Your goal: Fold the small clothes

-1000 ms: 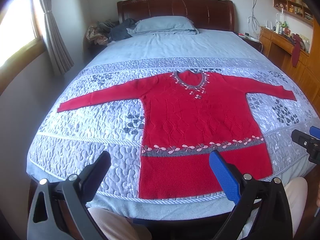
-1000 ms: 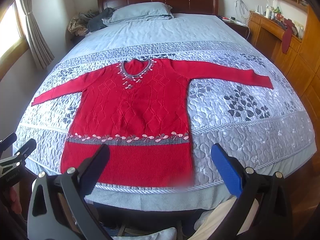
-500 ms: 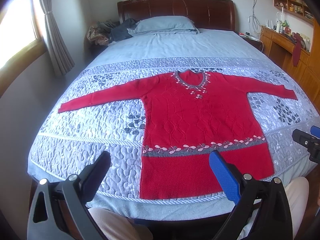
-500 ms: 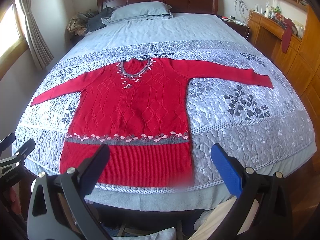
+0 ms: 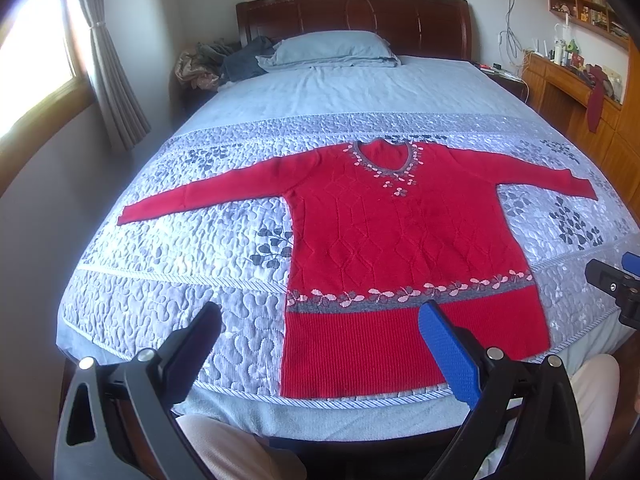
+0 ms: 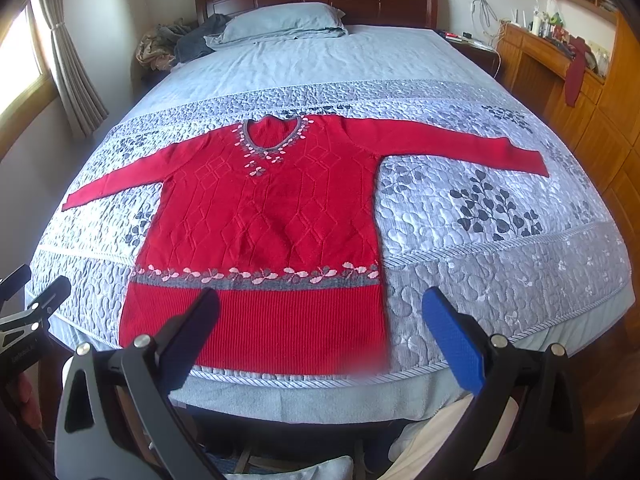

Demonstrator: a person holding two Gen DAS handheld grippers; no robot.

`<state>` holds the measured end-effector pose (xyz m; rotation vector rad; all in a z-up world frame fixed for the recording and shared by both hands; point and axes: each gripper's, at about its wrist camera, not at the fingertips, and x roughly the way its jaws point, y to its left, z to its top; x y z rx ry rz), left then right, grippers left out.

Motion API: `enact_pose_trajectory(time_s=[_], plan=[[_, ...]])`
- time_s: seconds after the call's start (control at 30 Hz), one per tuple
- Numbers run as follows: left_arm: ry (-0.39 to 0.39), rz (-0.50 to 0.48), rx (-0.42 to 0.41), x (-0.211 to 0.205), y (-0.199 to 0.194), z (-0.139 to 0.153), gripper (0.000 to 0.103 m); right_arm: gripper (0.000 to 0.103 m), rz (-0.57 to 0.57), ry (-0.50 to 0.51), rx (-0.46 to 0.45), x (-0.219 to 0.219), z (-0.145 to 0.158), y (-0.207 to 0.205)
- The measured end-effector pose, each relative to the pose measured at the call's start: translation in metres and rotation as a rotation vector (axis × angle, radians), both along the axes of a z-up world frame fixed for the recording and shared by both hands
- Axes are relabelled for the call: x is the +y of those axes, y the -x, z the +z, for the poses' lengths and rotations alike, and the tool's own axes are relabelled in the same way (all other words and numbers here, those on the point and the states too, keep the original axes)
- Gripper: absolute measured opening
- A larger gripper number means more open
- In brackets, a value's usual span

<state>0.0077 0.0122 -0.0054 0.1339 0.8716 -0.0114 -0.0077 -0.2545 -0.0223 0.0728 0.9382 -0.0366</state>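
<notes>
- One red sweater (image 5: pixel 400 248), knitted, long-sleeved, lies flat and face up on the quilted bedspread (image 5: pixel 192 264), near the foot edge of the bed. Both sleeves are spread out sideways; the hem runs along the corded border of the bedspread.
- Trim on the sweater: a grey V-neck band with pale leaf motifs, and a grey band with pale leaves across the lower body above a ribbed hem panel.
- One left gripper (image 5: pixel 320 336), jaws spread wide, holding nothing. It hangs in the air at the foot of the bed, apart from the cloth, in line with the sweater's lower left edge. One finger is black, the other carries a blue pad (image 5: pixel 448 360).
- One right gripper (image 6: pixel 320 328), jaws likewise spread wide and empty, clear of the cloth. In its view the black finger overlaps the ribbed hem and the blue pad (image 6: pixel 452 344) overlaps bare bedspread to the right of the sweater.
- One pillow (image 5: pixel 332 48), pale blue, at the head of the bed against the dark wooden headboard (image 5: pixel 352 12).
- One heap of loose clothes (image 5: pixel 224 64) beside the pillow, at its left.
- One wooden cabinet run (image 6: pixel 560 76) along the right wall, small items on top.
- Curtained window (image 5: pixel 36 52) at the left.
- Pale trouser legs (image 5: pixel 232 452) of the person show below the bed edge.
</notes>
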Motion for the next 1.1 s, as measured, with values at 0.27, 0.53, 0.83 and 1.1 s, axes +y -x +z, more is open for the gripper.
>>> enact_pose_trajectory(time_s=[0.27, 0.53, 0.83, 1.1], plan=[[-0.001, 0.001, 0.001, 0.000, 0.000, -0.001, 0.099, 0.100, 0.001, 0.001, 0.000, 0.000, -0.001, -0.001], [-0.007, -0.001, 0.003, -0.001, -0.004, -0.002, 0.099, 0.100, 0.002, -0.002, 0.007, -0.001, -0.003, -0.007], [-0.014, -0.002, 0.011, -0.005, -0.009, -0.004, 0.099, 0.100, 0.000, -0.009, 0.015, -0.003, -0.007, -0.012], [-0.021, 0.002, 0.046, -0.009, -0.024, -0.015, 0.099, 0.100, 0.008, 0.001, 0.019, -0.009, -0.012, -0.022]])
